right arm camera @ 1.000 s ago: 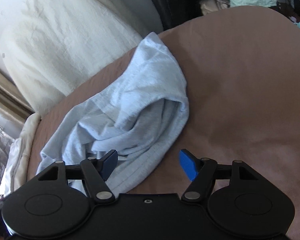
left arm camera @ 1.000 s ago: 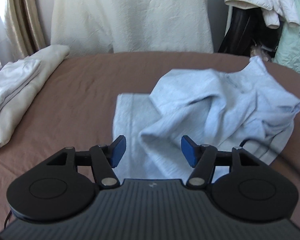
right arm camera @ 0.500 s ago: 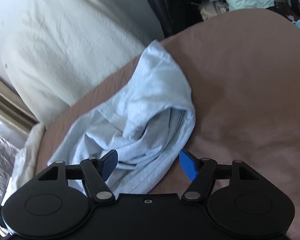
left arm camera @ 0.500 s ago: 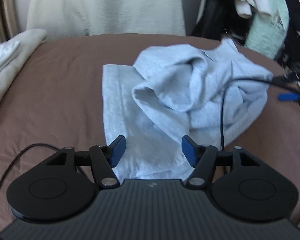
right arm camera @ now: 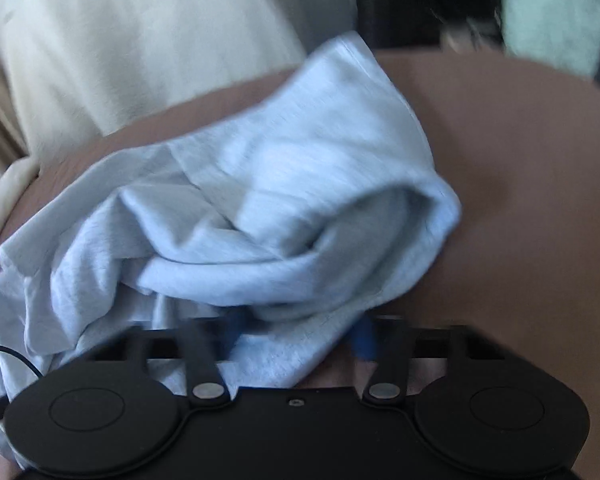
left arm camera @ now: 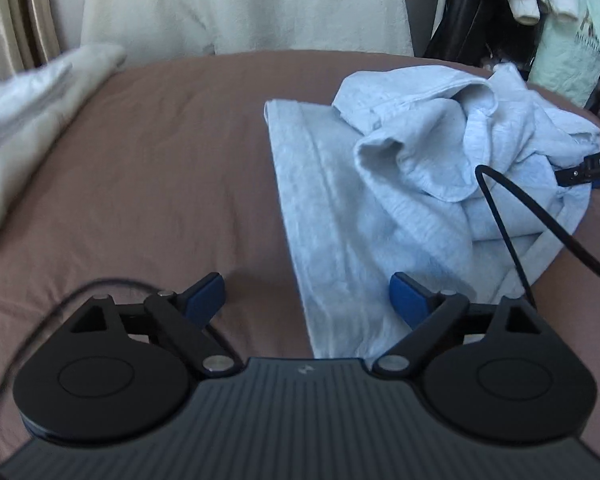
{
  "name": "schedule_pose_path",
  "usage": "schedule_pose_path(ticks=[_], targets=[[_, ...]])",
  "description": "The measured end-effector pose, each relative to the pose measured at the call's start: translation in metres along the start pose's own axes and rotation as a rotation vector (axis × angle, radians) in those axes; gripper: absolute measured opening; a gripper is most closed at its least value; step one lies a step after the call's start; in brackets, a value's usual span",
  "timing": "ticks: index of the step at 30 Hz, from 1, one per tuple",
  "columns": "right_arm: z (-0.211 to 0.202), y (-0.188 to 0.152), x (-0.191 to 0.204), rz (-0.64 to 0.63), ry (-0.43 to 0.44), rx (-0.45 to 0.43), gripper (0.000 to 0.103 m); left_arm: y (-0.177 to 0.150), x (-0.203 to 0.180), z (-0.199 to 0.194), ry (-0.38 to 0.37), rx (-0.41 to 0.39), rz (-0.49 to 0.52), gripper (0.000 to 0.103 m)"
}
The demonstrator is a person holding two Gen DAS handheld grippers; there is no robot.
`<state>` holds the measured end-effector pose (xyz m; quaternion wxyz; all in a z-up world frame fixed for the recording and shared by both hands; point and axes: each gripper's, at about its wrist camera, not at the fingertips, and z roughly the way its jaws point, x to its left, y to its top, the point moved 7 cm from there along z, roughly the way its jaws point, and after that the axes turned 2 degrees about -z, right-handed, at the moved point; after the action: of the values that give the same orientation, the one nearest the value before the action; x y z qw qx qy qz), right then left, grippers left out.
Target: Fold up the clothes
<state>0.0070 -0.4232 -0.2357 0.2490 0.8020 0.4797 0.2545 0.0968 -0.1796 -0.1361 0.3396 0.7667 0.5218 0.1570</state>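
A crumpled light blue-grey garment (left arm camera: 412, 184) lies on the brown bed sheet (left arm camera: 160, 184), one flat strip running toward me and a bunched heap at the right. My left gripper (left arm camera: 306, 300) is open and empty, its right finger over the strip's near end. In the right wrist view the garment (right arm camera: 260, 216) fills the middle. My right gripper (right arm camera: 300, 336) is blurred, its blue fingertips straddling the garment's near hem with the jaws still apart.
Folded cream bedding (left arm camera: 32, 120) lies at the bed's left edge. A cream cover (left arm camera: 240, 4) hangs behind the bed. Clothes (left arm camera: 540, 8) hang at the back right. A black cable (left arm camera: 512, 224) crosses the garment's right side.
My left gripper has shifted left, so the garment now sits to its right. My right gripper has pushed forward onto the garment's hem and its fingers have narrowed.
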Motion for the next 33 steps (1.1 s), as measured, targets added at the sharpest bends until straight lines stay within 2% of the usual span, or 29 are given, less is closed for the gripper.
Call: schedule_pose_path(ticks=[1,3,4,6,7,8,10,12,17,19,22,24,25,26,27,28,29,31,33], targets=[[-0.011,0.003,0.002,-0.021,-0.013,-0.032,0.018,-0.001,0.003,0.000,-0.009,0.003,-0.007,0.087],[-0.038,0.005,0.003,-0.047,-0.044,-0.083,0.016,-0.004,0.008,-0.001,-0.031,0.004,-0.016,0.070],[-0.054,0.004,0.004,-0.052,-0.063,-0.099,0.015,-0.005,0.005,-0.003,-0.048,-0.002,-0.007,0.056],[-0.078,-0.003,0.006,-0.081,-0.082,-0.108,0.012,-0.009,-0.002,-0.003,-0.061,-0.010,0.011,0.040],[-0.081,-0.008,0.007,-0.110,-0.114,-0.093,0.006,-0.010,-0.005,-0.003,-0.056,-0.018,0.028,0.024],[-0.079,-0.015,0.007,-0.161,-0.167,-0.055,0.006,-0.011,-0.009,-0.003,-0.050,-0.026,0.046,0.023],[-0.078,-0.028,0.010,-0.211,-0.190,-0.013,0.006,-0.013,-0.015,-0.004,-0.040,-0.042,0.081,0.018],[-0.077,-0.040,0.013,-0.256,-0.207,0.027,0.005,-0.014,-0.015,-0.007,-0.033,-0.058,0.107,0.018],[-0.089,-0.031,0.011,-0.195,-0.189,-0.005,0.003,-0.011,-0.004,-0.008,-0.067,-0.058,0.035,0.012],[-0.090,-0.029,0.010,-0.164,-0.194,-0.016,0.003,-0.009,-0.002,-0.011,-0.066,-0.069,0.036,0.008],[-0.084,-0.041,0.009,-0.141,-0.206,0.014,0.004,-0.005,0.005,-0.019,-0.047,-0.079,0.015,0.005],[-0.078,-0.046,0.009,-0.130,-0.179,0.045,0.005,-0.004,0.012,-0.024,-0.033,-0.087,-0.004,0.004],[-0.075,-0.047,0.008,-0.115,-0.176,0.058,0.009,-0.003,0.016,-0.026,-0.021,-0.090,-0.006,0.004],[-0.072,-0.045,0.006,-0.093,-0.173,0.066,0.019,-0.004,0.019,-0.027,-0.012,-0.090,-0.008,0.004],[-0.069,-0.043,0.003,-0.068,-0.168,0.066,0.026,-0.005,0.021,-0.028,-0.022,-0.082,-0.014,0.004],[-0.064,-0.041,-0.001,-0.045,-0.168,0.071,0.040,-0.007,0.022,-0.027,-0.051,-0.064,-0.026,0.004],[-0.059,-0.038,-0.006,-0.022,-0.170,0.076,0.048,-0.010,0.023,-0.025,-0.080,-0.045,-0.046,0.004],[-0.045,-0.034,-0.016,0.017,-0.180,0.094,0.050,-0.014,0.024,-0.022,-0.131,-0.012,-0.081,0.006],[-0.031,-0.031,-0.026,0.032,-0.179,0.109,0.050,-0.016,0.025,-0.019,-0.148,0.000,-0.106,0.008]])
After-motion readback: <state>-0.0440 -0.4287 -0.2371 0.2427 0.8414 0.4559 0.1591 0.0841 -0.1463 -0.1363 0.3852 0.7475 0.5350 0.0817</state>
